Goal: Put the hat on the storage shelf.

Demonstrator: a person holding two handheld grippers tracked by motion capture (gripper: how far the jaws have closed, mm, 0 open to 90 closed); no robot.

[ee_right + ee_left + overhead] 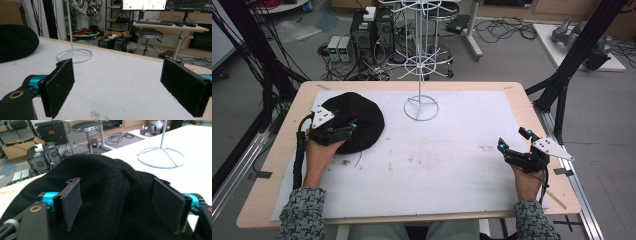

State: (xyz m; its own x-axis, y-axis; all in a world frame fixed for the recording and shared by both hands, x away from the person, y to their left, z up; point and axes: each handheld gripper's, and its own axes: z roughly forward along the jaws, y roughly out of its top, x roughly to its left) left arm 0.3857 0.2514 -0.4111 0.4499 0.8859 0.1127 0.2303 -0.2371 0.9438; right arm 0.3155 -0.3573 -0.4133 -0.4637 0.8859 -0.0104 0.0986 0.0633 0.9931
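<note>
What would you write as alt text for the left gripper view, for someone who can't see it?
The left gripper, jaws open, straddles the near edge of a black knit hat lying on a white table. Past the hat stands the ring base of a white wire rack, and beyond the table's edge are a stool, computer towers and cables on the floor.

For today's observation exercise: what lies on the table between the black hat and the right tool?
Between the hat and right tool, the high view shows just bare white mat, lightly smudged.
</note>
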